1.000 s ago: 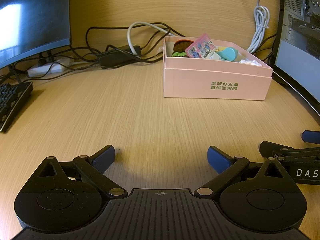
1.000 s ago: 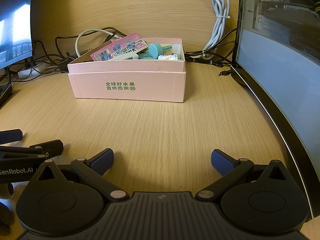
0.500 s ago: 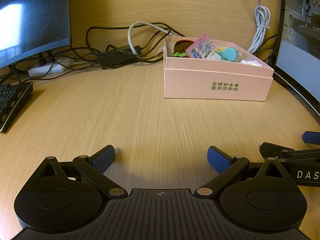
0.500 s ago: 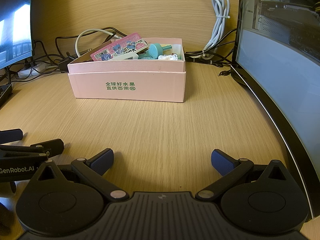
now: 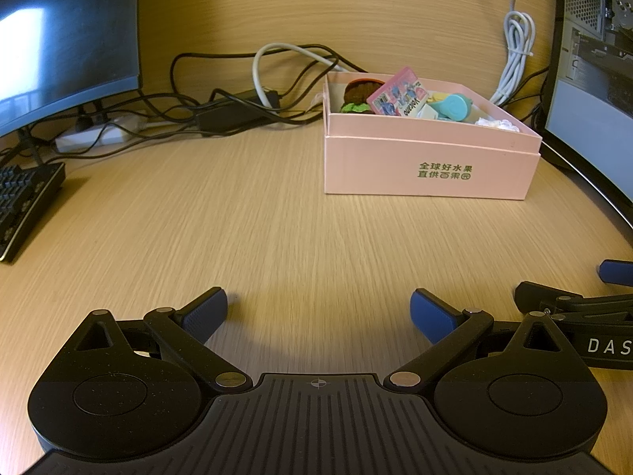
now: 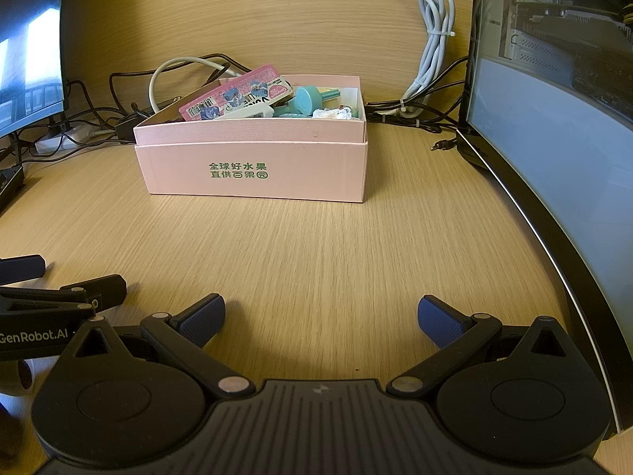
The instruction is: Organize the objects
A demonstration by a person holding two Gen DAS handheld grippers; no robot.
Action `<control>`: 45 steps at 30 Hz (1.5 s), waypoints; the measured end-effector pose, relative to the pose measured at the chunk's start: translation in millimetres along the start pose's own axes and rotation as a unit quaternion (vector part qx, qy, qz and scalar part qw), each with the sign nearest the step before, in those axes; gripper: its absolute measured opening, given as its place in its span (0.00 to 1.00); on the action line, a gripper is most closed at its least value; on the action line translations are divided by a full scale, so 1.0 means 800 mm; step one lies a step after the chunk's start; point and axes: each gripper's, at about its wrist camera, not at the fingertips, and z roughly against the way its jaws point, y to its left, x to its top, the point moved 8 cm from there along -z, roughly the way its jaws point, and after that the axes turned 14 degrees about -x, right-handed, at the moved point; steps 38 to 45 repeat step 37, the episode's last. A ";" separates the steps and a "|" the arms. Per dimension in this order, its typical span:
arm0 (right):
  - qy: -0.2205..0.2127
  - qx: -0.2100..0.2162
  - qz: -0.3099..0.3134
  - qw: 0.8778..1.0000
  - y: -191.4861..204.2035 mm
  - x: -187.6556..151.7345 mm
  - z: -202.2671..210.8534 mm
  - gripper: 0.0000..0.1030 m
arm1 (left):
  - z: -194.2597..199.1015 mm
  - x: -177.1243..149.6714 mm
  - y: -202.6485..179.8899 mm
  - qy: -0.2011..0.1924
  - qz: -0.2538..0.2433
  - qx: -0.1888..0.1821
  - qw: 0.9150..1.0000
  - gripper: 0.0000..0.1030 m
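A: Box (image 6: 253, 166) — where is it from the tongs?

B: Ahead of both, well apart, near the back of the desk (image 5: 277, 237). The left tongs (image 5: 319, 308) are spread wide with nothing between them, low over bare wood. The right tongs (image 6: 321, 314) are the same: wide apart, empty. They sit side by side; each shows at the edge of the other's view.

A: What's in the box?

B: A pink packet (image 6: 237, 97) leans up above the rim, a teal piece (image 6: 306, 101) beside it, and something white and crumpled (image 5: 496, 123) at the right end. From the left view a brown round thing with green under it (image 5: 358, 97) lies in the back left corner. The box wall hides the lower part of all of them, so what lies on the bottom can't be made out.

A: And around it?

B: Light wood-grain desk, with a wood panel (image 6: 277, 19) of the same grain behind. Black cables (image 5: 237, 107) tangle behind and left of the box, with a white power strip (image 5: 95, 136) further left. A bundled white cable (image 6: 433, 51) hangs against the panel to the right. A monitor (image 5: 67, 39) stands at the left, cut off by the frame, a keyboard (image 5: 23, 206) corner below it. A second monitor (image 6: 554, 138) curves along the right edge, also cut off.
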 end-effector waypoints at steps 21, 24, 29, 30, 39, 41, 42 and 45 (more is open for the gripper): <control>0.000 0.000 0.000 1.000 0.001 0.000 0.000 1.00 | -0.001 0.001 0.000 0.000 0.000 -0.001 1.000 0.99; 0.000 0.000 0.000 1.000 0.001 0.000 0.000 1.00 | -0.002 0.001 0.001 0.000 0.000 -0.002 1.000 0.99; 0.000 0.000 0.000 1.000 0.001 0.000 0.000 1.00 | 0.001 -0.001 -0.001 0.001 -0.005 -0.006 1.000 0.99; 0.000 0.000 0.000 1.000 0.001 0.000 0.000 1.00 | 0.001 -0.002 -0.001 0.001 -0.005 -0.006 1.000 0.99; 0.000 0.000 0.000 1.000 0.000 0.000 0.000 1.00 | 0.003 -0.003 -0.001 0.000 -0.004 -0.007 1.000 0.99; 0.000 0.000 0.000 1.000 0.000 0.000 0.000 1.00 | 0.003 -0.003 -0.001 0.000 -0.004 -0.007 1.000 0.99; 0.000 0.000 0.000 1.000 0.000 0.000 0.000 1.00 | 0.003 -0.003 -0.001 0.000 -0.004 -0.007 1.000 0.99; 0.000 0.000 0.000 1.000 0.000 0.000 0.000 1.00 | 0.003 -0.003 -0.001 0.000 -0.004 -0.007 1.000 0.99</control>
